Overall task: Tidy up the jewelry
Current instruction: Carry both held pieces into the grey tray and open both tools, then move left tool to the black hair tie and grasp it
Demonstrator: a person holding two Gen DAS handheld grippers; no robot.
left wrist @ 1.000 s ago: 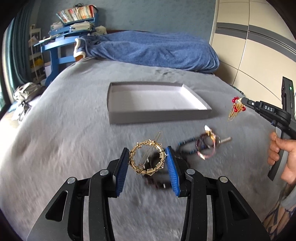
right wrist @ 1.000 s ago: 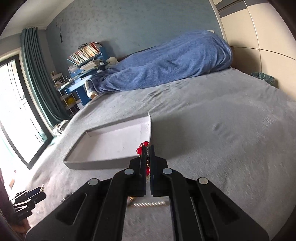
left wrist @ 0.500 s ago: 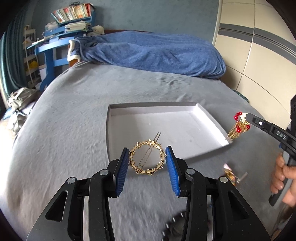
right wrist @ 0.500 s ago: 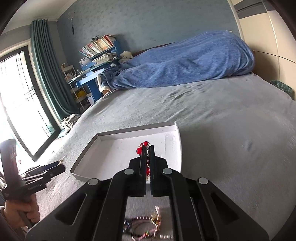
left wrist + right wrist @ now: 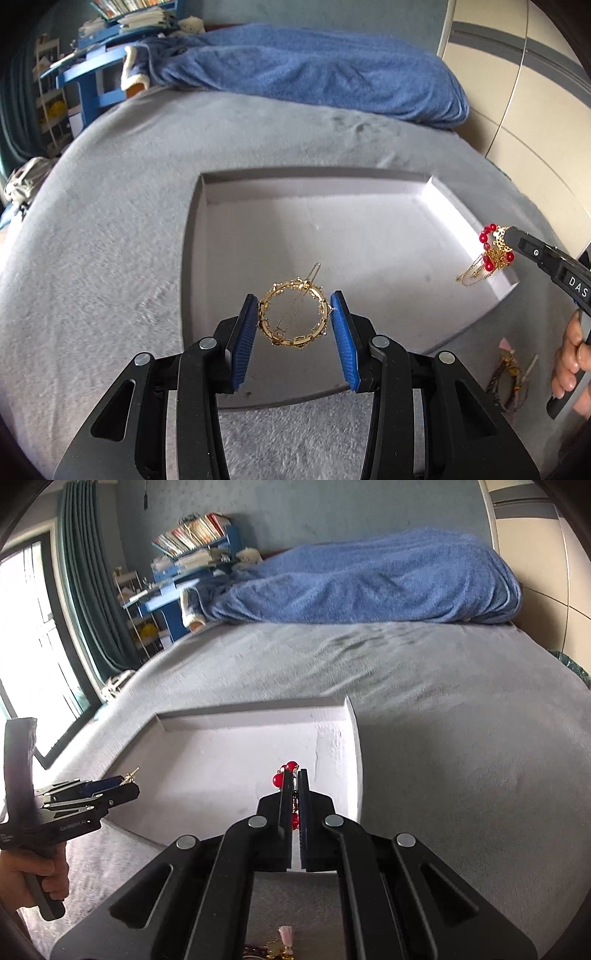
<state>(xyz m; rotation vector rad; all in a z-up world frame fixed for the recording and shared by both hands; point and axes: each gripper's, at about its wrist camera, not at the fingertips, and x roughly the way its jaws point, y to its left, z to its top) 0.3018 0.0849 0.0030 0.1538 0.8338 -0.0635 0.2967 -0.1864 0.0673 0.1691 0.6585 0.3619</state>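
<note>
Jewelry: left gripper clamps gold hair clip, right gripper pinches red bead piece; lower both into tray at frame center, then let go.

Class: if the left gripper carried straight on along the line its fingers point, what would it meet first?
Probably the bare floor of the white tray; the left gripper already holds the gold ring clip.

Left wrist view: looks forward-down along left gripper fingers, close above grey tray on bed. Right wrist view: shallower angle, from tray's right near corner. Both share tray, blue blanket, each other's gripper.
</note>
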